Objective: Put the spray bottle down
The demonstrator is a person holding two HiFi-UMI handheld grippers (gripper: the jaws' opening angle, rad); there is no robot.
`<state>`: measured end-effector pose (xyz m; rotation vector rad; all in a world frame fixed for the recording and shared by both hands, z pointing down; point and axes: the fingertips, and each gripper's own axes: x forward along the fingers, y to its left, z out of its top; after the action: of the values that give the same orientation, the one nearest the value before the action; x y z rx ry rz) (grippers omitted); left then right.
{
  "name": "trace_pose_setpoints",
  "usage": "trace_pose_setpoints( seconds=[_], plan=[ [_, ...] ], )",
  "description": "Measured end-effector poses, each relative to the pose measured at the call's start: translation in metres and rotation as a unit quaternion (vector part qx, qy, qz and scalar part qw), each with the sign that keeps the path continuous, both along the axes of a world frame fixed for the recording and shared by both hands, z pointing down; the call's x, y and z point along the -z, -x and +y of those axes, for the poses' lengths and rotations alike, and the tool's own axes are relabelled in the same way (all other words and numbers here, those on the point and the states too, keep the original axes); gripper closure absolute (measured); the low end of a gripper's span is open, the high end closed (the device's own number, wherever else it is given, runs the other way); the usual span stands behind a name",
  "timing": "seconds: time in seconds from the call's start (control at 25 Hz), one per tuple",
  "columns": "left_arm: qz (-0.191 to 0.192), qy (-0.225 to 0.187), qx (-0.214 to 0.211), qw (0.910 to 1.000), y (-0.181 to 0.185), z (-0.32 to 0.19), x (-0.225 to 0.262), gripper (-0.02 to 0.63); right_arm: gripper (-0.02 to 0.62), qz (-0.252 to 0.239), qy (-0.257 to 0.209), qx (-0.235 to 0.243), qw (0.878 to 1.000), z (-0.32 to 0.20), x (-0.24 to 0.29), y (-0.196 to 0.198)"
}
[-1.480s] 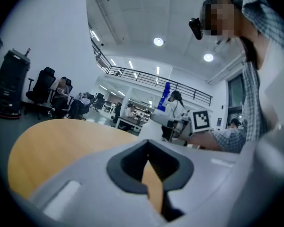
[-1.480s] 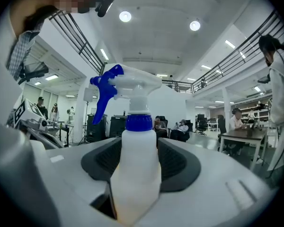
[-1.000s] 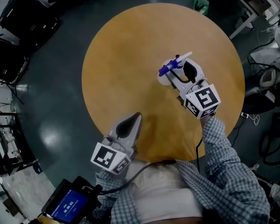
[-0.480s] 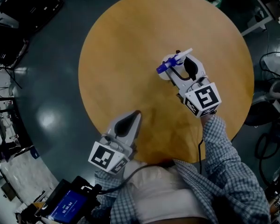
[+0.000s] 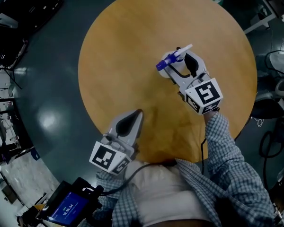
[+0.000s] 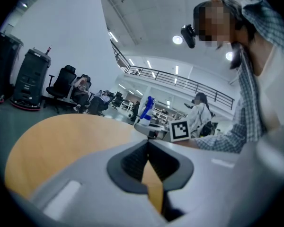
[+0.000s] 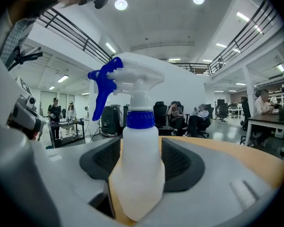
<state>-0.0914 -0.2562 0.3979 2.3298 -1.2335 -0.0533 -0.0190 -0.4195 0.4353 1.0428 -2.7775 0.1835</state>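
A white spray bottle (image 5: 175, 56) with a blue trigger and collar stands upright on the round wooden table (image 5: 132, 46), right of the middle. My right gripper (image 5: 180, 64) has a jaw on each side of it. In the right gripper view the bottle (image 7: 139, 126) fills the gap, and the jaws of that gripper (image 7: 141, 160) are opening, their dark pads close beside its body. My left gripper (image 5: 138, 115) lies low at the table's near edge, shut and empty, its pads meeting at the tip (image 6: 148, 143). From there the bottle (image 6: 149, 105) shows far off.
The table stands on a dark floor. Black cases and chairs (image 5: 19, 13) are at the upper left, and cables and equipment (image 5: 274, 89) at the right. A tablet with a lit screen (image 5: 68, 207) hangs at the bottom left. People sit on office chairs (image 7: 194, 119) beyond the table.
My right gripper and the bottle have shifted a little toward the table's far side and come lower. The left gripper has kept its place.
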Motion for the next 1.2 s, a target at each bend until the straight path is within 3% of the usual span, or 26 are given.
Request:
trace_pose_setpoints(
  seconds=[0.48,0.84,1.0,1.2],
  plan=[
    [-0.005,-0.014,-0.020,0.9997,-0.003,0.009,-0.001,0.604,0.343,-0.009,-0.001,-0.046,0.999,0.023,0.010,-0.030],
    [-0.013,-0.034,-0.059,0.9976,-0.014,0.011,0.000,0.604,0.472,-0.040,-0.014,-0.100,0.994,0.083,0.051,-0.047],
    [-0.011,-0.039,-0.077,0.9962,-0.022,0.013,-0.001,0.604,0.597,-0.053,-0.015,-0.119,0.991,0.104,0.062,-0.056],
    [-0.001,-0.058,-0.102,0.9931,-0.033,0.006,-0.002,0.604,0.594,-0.062,-0.010,-0.133,0.989,0.114,0.060,-0.058]
  ],
)
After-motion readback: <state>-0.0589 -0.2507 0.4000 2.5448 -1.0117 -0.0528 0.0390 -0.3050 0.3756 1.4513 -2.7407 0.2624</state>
